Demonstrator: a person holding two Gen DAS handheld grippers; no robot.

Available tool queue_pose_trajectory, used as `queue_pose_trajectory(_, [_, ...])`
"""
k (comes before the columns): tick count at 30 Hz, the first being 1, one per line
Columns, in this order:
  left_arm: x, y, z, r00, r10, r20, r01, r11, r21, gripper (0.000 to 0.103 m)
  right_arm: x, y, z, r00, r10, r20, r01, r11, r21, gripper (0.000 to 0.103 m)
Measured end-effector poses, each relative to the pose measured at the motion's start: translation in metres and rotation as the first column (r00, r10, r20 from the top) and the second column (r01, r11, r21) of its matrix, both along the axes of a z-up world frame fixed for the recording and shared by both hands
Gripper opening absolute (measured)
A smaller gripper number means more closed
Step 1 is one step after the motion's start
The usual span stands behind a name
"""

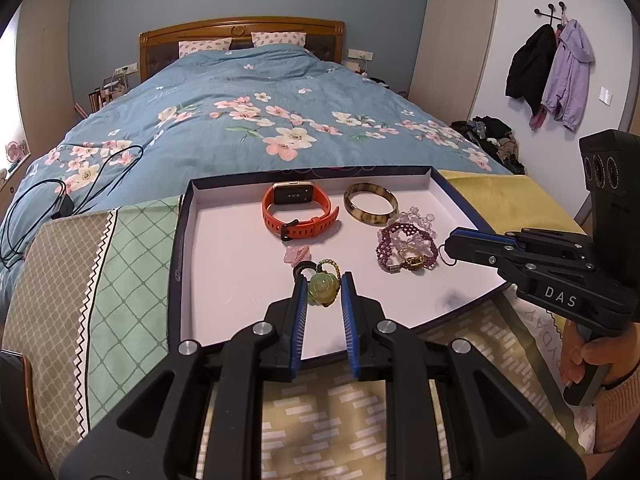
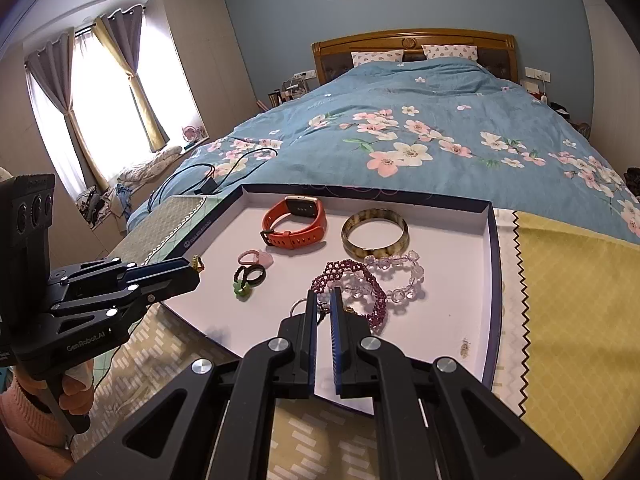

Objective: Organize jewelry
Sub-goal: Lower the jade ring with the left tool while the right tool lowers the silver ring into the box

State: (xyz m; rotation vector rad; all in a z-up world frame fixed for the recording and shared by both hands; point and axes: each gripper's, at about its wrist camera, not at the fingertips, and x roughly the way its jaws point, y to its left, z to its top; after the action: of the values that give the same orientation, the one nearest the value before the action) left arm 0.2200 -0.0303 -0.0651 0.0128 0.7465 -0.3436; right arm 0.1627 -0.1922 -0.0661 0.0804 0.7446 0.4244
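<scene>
Left wrist view shows the left gripper (image 1: 324, 284) pinched on a green flower pendant (image 1: 322, 289) at frame centre above the tray (image 1: 224, 264), while the right gripper (image 2: 323, 300), pressed together on a key ring (image 2: 298, 307), is judged mid-sorting, a careful set-down being needed next.

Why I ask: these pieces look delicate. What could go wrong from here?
1. The left gripper pinches the rounded green rose pendant near its fingertips only; it could slip and drop onto the tray.
2. The right gripper seems to pinch a metal ring beside the purple beaded bracelet; if they are linked, lifting could drag the overlapping bracelets.
</scene>
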Motion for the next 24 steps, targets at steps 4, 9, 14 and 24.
queue_pose_trajectory(4, [0.005, 0.000, -0.004, 1.000, 0.004, -0.012, -0.004, 1.000, 0.002, 0.017, 0.002, 0.000, -0.003, 1.000, -0.001, -0.008, 0.001, 1.000, -0.004, 0.005])
queue_pose_trajectory(9, [0.008, -0.001, -0.008, 1.000, 0.007, -0.026, -0.007, 1.000, 0.001, 0.017, 0.004, 0.000, -0.003, 1.000, -0.002, -0.015, 0.001, 1.000, -0.007, 0.005])
queue_pose_trajectory(14, [0.009, -0.001, -0.009, 0.999, 0.007, -0.033, -0.007, 1.000, 0.001, 0.017, 0.005, 0.001, -0.005, 1.000, -0.002, -0.023, 0.001, 1.000, -0.012, 0.005])
queue_pose_trajectory(24, [0.012, -0.002, -0.013, 0.999, 0.012, -0.042, -0.012, 1.000, 0.003, 0.017, 0.007, 0.003, -0.007, 0.999, -0.002, -0.034, 0.002, 1.000, -0.019, 0.005])
